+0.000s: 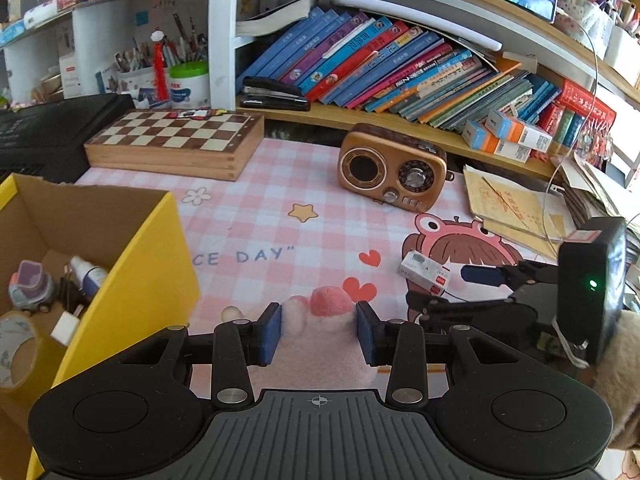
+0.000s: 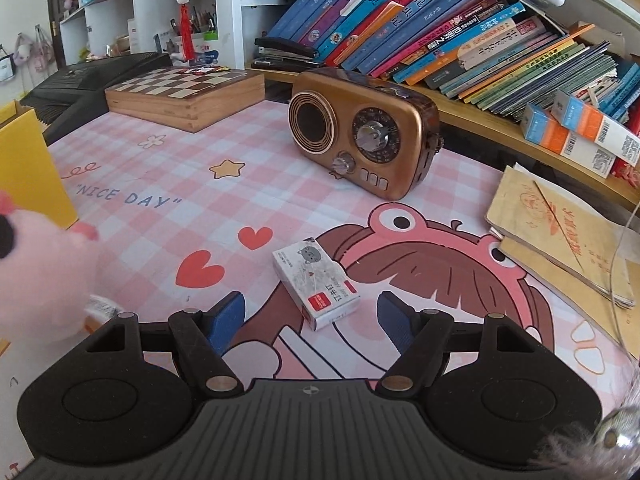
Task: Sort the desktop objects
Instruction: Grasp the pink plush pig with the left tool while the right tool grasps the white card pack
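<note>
My left gripper (image 1: 319,320) is shut on a pink plush toy (image 1: 316,360), which it holds above the pink checked desk mat (image 1: 256,216); the same plush toy (image 2: 40,280) shows at the left edge of the right wrist view. A yellow cardboard box (image 1: 132,272) stands open at the left, holding a toy car (image 1: 32,288), a small bottle (image 1: 90,274) and a tape roll (image 1: 16,352). My right gripper (image 2: 311,307) is open low over the mat. A small white box (image 2: 316,284) lies between and just beyond its fingertips, untouched by either pad.
A brown retro radio (image 2: 360,136) stands mid-desk, a wooden chessboard box (image 2: 184,96) at the back left beside a black keyboard (image 2: 80,80). Old yellowed booklets (image 2: 560,232) lie at the right. Leaning books (image 2: 440,28) fill the shelf behind.
</note>
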Motion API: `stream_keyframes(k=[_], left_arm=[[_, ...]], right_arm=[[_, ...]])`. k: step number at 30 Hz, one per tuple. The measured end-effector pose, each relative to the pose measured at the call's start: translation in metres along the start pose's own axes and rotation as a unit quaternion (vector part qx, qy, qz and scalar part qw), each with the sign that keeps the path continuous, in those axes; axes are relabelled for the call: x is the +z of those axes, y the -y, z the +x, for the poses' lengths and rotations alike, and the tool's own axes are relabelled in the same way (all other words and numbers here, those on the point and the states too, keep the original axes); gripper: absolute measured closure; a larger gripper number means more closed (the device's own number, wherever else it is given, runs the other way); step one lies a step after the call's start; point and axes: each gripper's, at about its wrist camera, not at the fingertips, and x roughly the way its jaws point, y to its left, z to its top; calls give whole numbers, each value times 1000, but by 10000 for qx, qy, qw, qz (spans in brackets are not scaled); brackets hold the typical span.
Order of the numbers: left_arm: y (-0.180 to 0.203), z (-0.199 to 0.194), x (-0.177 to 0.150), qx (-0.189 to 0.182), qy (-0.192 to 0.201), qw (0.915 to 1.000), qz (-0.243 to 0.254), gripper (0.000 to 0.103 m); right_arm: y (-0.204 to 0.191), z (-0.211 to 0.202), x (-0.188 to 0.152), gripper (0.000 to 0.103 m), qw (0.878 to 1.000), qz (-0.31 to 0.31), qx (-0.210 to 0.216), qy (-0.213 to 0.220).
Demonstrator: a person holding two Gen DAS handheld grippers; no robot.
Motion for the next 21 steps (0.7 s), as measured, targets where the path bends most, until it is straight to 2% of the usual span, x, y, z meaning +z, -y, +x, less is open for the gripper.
stream_keyframes(k=[6,14,16,21], left_arm=[[-4,-14,-3,41,52,9999,-92,65],[-10,-26,-6,41,57,9997,-249,65],[-10,-29,-7,33,73,9996,-284,65],[-10,-34,-7,-17,122,9995,-307,65]], right_arm=[[5,9,4,41,9999,120,109,1],[2,20,10,44,9999,71,137,30],[2,21,11,49,9999,71,113,39],[1,17,9,73,9999,-2,80,62]])
